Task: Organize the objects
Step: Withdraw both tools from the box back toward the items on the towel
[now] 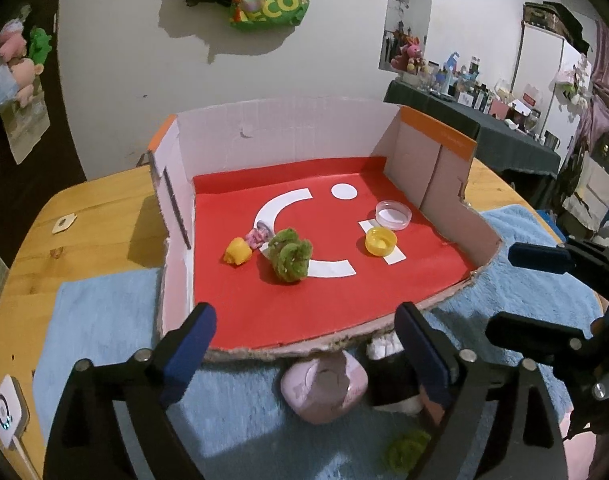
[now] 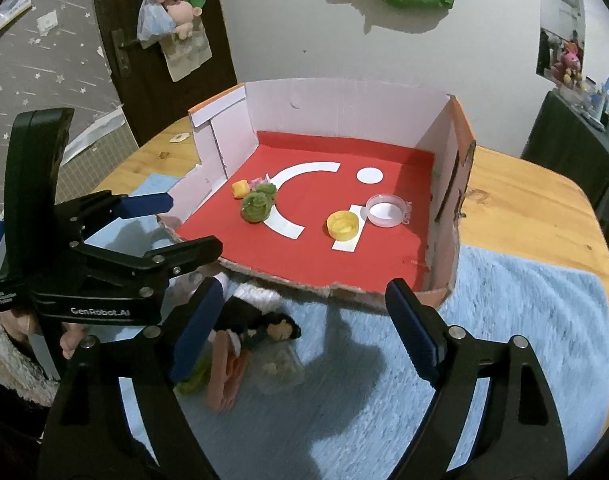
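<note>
A round-cornered wooden table (image 2: 536,200) carries a fluffy light-blue towel (image 2: 524,320), and on it stands an open-fronted cardboard box (image 1: 288,128) floored in red paper.

The loose things not yet sorted lie on the towel just before the box's torn front edge: a pale pink rounded-square plastic case (image 1: 324,388), a black-and-white soft toy (image 2: 256,320), a peach-coloured clip (image 2: 224,380) and a green fuzzy pipe-cleaner bundle (image 1: 404,448). Already in the box are a second green fuzzy bundle (image 1: 290,254), a yellow bottle cap (image 1: 380,241) and a clear round lid (image 1: 393,215).

The pink case sits directly between and below the left gripper (image 1: 304,344), whose blue-padded jaws stand wide apart and empty. The soft toy's long axis runs across, lying toward the left jaw of the right gripper (image 2: 304,320), likewise spread and empty. By my reckoning the left hand is nearer the case and the right hand nearer the toy.
</note>
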`<state>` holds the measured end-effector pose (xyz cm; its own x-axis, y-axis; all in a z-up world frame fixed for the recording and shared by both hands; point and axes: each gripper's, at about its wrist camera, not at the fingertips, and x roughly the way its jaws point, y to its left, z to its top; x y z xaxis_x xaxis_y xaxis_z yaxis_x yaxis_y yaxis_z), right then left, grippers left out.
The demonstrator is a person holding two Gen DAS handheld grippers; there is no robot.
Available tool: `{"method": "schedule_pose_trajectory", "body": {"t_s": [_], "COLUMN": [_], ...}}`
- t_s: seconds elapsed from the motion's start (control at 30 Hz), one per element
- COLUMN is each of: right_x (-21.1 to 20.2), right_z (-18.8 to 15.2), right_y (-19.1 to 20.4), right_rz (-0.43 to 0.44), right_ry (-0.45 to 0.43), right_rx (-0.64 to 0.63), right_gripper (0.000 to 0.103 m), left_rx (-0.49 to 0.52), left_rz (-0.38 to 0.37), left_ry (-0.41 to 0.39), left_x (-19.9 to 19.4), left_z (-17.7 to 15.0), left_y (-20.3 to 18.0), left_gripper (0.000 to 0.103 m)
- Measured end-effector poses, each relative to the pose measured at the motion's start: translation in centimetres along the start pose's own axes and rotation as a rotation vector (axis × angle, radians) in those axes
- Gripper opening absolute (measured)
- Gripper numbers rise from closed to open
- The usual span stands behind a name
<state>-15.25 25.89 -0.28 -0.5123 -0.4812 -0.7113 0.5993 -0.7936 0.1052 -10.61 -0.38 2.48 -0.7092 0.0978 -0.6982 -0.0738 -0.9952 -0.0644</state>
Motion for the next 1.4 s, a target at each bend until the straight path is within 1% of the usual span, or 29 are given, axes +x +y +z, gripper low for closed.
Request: {"method": "schedule_pose_trajectory", "body": {"t_s": [0.07,0.4,0.5,0.93,1.1,1.4], "right_x": [-0.2,-1.2,-1.5,-2.7,-3.0,-3.0], "right_z": [-0.4,-1.7,-2.0,-3.9,-4.9,-6.3], "right_y": [0.2,1.2,1.5,2.0,2.1,1.6], "right_rz": [-0.008,-0.014,-0.01,-0.007,0.005,-0.009], "right_ry": [-0.005,-0.029,-0.037,-0.051,-0.049,-0.042], "right_rx": [-0.001,0.016,0.022,0.04,0.048,0.069], "right_gripper": [0.09,0.092,0.094,0.094,0.094,0.094], "left_rx": [-0.008,-0.026,-0.029,-0.012,-0.01,-0.006], "left_rz": [-0.007,-0.013,-0.014,-0.014,-0.019,-0.022], "left_ry": [0.001,-0.009,-0.01,0.001,0.018,0.041], "left_x": [-0.1,-1.2,-1.4,-2.3,-2.3,-1.8], "left_z": [-0.3,-1.5,-1.8,-3.6,-4.3,-5.5], "left_y": [0.1,0.2,0.1,-1.2,-1.6,-1.8], "left_gripper": [0.095,0.099,0.103,0.103,0.103,0.103]}}
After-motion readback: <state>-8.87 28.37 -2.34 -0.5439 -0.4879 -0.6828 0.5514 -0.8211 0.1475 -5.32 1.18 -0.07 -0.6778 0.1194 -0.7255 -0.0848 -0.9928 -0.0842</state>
